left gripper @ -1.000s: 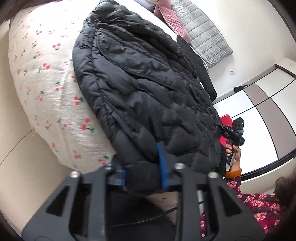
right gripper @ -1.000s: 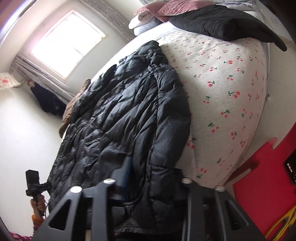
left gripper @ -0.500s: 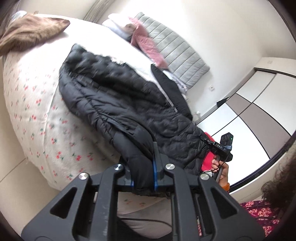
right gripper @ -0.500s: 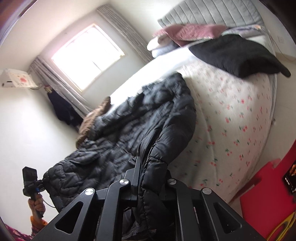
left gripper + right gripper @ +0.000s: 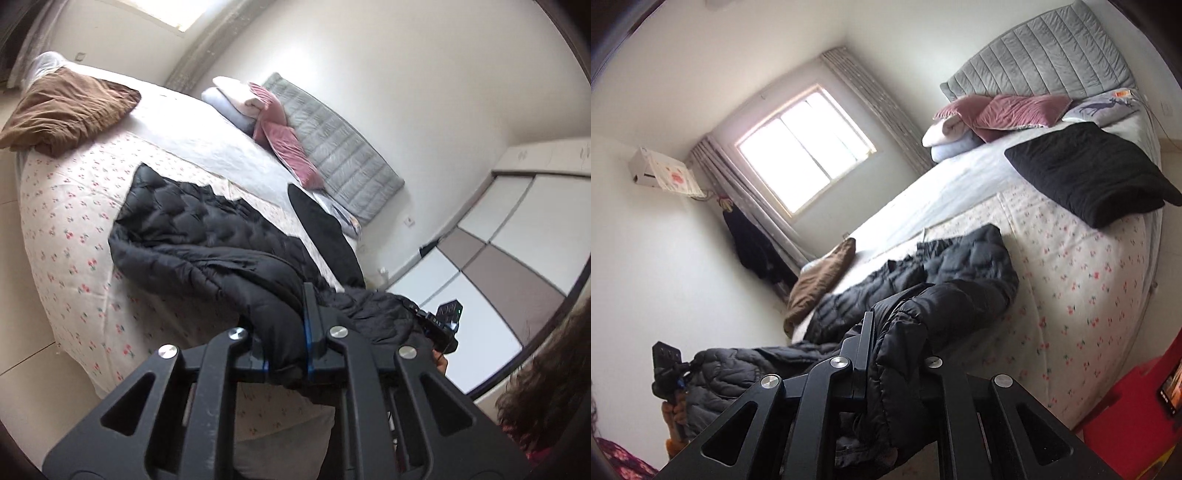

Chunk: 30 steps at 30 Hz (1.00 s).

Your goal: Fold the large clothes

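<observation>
A black quilted puffer jacket lies on the cherry-print bedspread, its near hem lifted off the bed. My left gripper is shut on one corner of the hem. My right gripper is shut on the other hem corner of the jacket. The hem hangs between the two grippers above the bed's near edge. The right gripper also shows in the left wrist view, and the left gripper shows in the right wrist view.
A folded black garment and a brown garment lie on the bed. Pink and white pillows rest by the grey headboard. A red object stands on the floor beside the bed. Wardrobe doors are at right.
Both grippers have risen and pulled back from the bed with the jacket hem in them. The jacket's lower half has come up off the bedspread and slid toward the near edge.
</observation>
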{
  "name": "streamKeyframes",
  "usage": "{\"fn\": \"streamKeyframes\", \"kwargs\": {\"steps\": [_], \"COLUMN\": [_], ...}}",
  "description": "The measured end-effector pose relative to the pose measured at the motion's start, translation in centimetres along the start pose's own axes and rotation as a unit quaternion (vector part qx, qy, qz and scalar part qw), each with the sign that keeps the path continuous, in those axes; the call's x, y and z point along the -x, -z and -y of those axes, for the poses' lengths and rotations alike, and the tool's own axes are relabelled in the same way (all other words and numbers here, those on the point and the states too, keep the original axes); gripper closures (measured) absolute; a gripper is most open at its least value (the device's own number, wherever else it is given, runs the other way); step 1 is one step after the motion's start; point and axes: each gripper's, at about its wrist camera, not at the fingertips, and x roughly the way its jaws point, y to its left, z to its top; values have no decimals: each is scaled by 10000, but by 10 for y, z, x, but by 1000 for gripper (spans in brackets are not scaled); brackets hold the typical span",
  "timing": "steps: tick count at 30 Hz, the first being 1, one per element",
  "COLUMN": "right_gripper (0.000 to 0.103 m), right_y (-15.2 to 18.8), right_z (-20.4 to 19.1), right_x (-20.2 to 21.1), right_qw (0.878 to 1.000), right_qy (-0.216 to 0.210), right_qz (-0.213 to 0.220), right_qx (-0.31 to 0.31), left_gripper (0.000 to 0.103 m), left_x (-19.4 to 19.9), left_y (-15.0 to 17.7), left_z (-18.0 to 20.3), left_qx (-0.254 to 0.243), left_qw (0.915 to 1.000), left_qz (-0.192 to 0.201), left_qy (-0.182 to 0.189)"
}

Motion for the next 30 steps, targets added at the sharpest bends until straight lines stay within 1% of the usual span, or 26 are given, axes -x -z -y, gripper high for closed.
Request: {"fn": "streamKeyframes", "kwargs": {"steps": [4, 5, 7, 8, 10, 11, 13, 16, 18, 20, 26, 27, 30], "right_gripper": [94, 94, 94, 94, 94, 94, 94, 94, 94, 93, 91, 91, 91], "right_y": [-36, -44, -65, -72, -91, -94, -105, -112, -110, -106, -95, -92, -83], "right_z": [5, 7, 12, 14, 23, 26, 38, 54, 66, 77, 117, 124, 137], "right_x": [-33, -42, -70, -81, -117, -127, -157, -196, -220, -237, -291, -301, -317], "right_qw": [9999, 9998, 9996, 9996, 9989, 9987, 9975, 9957, 9934, 9915, 9841, 9819, 9783], "right_qy": [-31, -41, 9, 56, 167, 181, 270, 429, 539, 585, 871, 971, 1101], "right_qz": [-4, -33, -115, -171, -316, -371, -516, -715, -904, -1041, -1384, -1455, -1526], "right_qx": [-159, -183, -244, -235, -291, -314, -402, -412, -453, -519, -698, -731, -871], "left_gripper": [88, 88, 88, 88, 88, 87, 87, 86, 85, 84, 79, 78, 77], "left_x": [-14, -23, -33, -46, -60, -73, -93, -124, -146, -168, -211, -215, -227], "left_y": [-31, -44, -57, -70, -85, -95, -107, -121, -126, -129, -127, -125, -121], "left_z": [-13, -19, -26, -32, -45, -55, -70, -93, -106, -121, -159, -162, -167], "left_qx": [225, 320, 421, 441, 530, 563, 662, 733, 714, 691, 710, 681, 462], "left_qw": [9997, 9993, 9987, 9980, 9966, 9952, 9930, 9887, 9843, 9794, 9723, 9715, 9684], "left_qz": [6, 4, -16, -44, -90, -136, -204, -351, -478, -611, -790, -817, -913], "left_qy": [-110, -174, -296, -440, -624, -784, -953, -1261, -1540, -1799, -2080, -2120, -2276]}}
